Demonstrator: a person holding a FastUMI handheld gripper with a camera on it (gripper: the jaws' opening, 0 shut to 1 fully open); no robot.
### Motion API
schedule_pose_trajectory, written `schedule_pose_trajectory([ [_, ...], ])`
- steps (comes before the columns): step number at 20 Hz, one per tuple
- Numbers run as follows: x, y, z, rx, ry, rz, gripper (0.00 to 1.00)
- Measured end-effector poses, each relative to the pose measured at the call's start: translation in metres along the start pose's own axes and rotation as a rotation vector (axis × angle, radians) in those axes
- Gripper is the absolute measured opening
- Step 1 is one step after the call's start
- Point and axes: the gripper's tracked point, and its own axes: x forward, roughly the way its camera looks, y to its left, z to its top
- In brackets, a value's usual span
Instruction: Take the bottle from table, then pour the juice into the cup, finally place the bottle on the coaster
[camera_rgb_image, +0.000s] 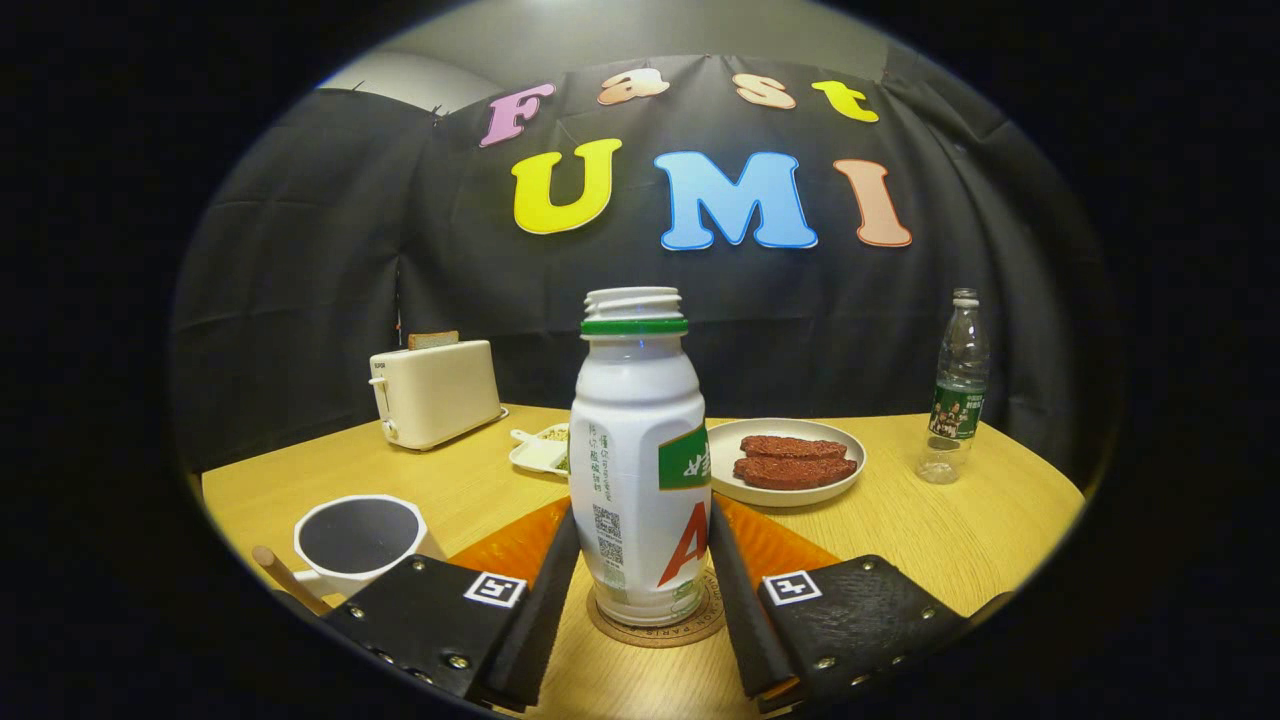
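item: bottle (640, 460), white, green neck ring, cap off, standing upright on the coaster (655, 625), a round cork disc lying on the table (950, 530).

item: gripper (640, 585), two black fingers (545, 600) flanking the bottle's lower body. both inner faces are lying right against its sides, though whether they are pressing or merely touching cannot be told.

item: cup (358, 545), white with a dark inside, sitting to the left of the left finger, near it; a wooden stick (285, 580) is leaning beside it.

item: orange mat (510, 545), lying under and behind the bottle, showing on both sides of it.

item: plate (785, 462), white, sitting beyond the bottle to the right, carrying two dark red-brown slabs (797, 462).

item: small white dish (540, 450), sitting beyond the bottle to the left, partly hidden by it.

item: toaster (435, 392), cream, standing at the far left of the table, a slice sticking up from its slot.

item: clear water bottle (958, 390), green label, standing upright at the far right, well apart from the plate.
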Motion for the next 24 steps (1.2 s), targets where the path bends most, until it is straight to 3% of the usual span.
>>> schedule_pose_trajectory([
  [7,-0.001,-0.002,-0.005,-0.007,0.005,0.000,0.76],
  [8,-0.002,-0.002,-0.002,-0.012,-0.003,0.002,0.78],
  [9,-0.002,-0.002,-0.001,-0.020,-0.011,-0.001,0.92],
  [11,-0.005,-0.002,0.005,-0.033,-0.027,-0.004,0.96],
  [16,-0.032,-0.001,0.046,-0.031,-0.129,-0.019,0.97],
  [24,-0.117,-0.008,0.138,-0.072,-0.283,-0.032,0.96],
])
